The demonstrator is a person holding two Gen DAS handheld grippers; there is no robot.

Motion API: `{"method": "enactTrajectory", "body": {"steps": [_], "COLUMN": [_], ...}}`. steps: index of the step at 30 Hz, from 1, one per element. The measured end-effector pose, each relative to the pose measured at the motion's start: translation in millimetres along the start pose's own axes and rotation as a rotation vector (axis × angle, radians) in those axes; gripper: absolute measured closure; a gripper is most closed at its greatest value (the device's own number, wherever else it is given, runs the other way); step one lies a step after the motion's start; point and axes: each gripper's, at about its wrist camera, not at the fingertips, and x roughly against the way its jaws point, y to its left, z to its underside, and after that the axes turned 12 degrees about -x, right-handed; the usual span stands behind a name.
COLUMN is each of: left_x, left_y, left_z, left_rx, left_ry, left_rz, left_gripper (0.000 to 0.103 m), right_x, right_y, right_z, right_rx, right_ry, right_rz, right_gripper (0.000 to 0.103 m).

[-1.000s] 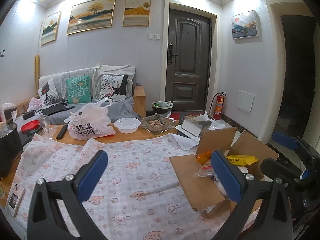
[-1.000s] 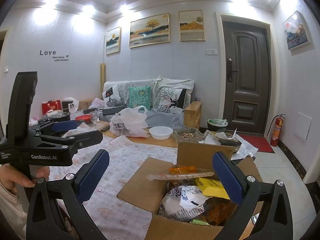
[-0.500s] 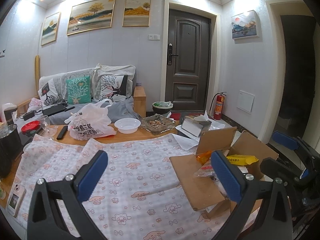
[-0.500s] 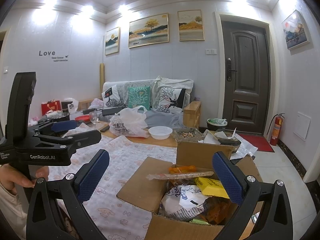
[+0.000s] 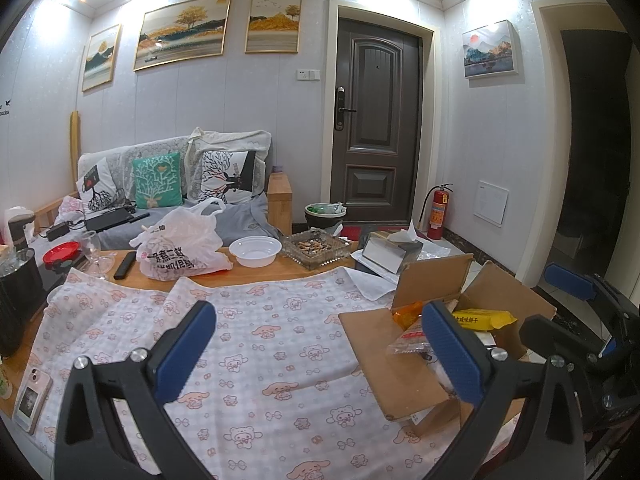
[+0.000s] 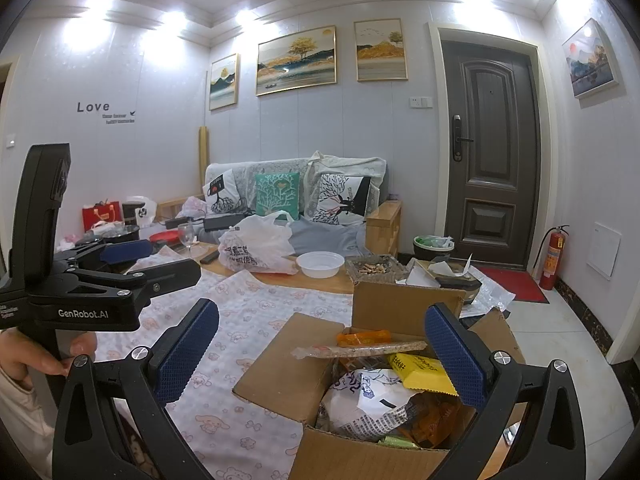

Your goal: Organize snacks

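Note:
An open cardboard box (image 6: 288, 376) (image 5: 380, 344) full of snack packets sits at the right end of the table. Inside it lie a yellow packet (image 6: 420, 370) (image 5: 486, 319), a long clear packet (image 6: 360, 350), an orange packet (image 6: 362, 337) and a white printed bag (image 6: 364, 396). My right gripper (image 6: 320, 354) hangs open just above the box, with nothing between its fingers. My left gripper (image 5: 318, 350) is open over the patterned tablecloth (image 5: 260, 340), left of the box; a hand (image 6: 36, 354) holds it.
At the table's far edge stand a white plastic bag (image 5: 180, 246), a white bowl (image 5: 256, 250), a glass ashtray (image 5: 316, 246), a wine glass (image 5: 93, 248) and a remote (image 5: 125, 266). A phone (image 5: 32, 396) lies near left. A sofa and a door are behind.

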Motion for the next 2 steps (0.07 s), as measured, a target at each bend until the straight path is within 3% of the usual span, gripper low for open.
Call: {"method": "enactTrajectory", "body": {"steps": [2], "left_x": [0.5], "left_y": [0.4], "left_z": [0.0], "left_rx": [0.000], "left_ry": [0.001], "left_rz": [0.001], "left_gripper": [0.001], "right_x": [-0.2], "right_y": [-0.1], "right_z": [-0.1], "right_rx": [-0.001], "right_ry": [0.001], "right_rz": [0.000], "right_gripper": [0.000]}}
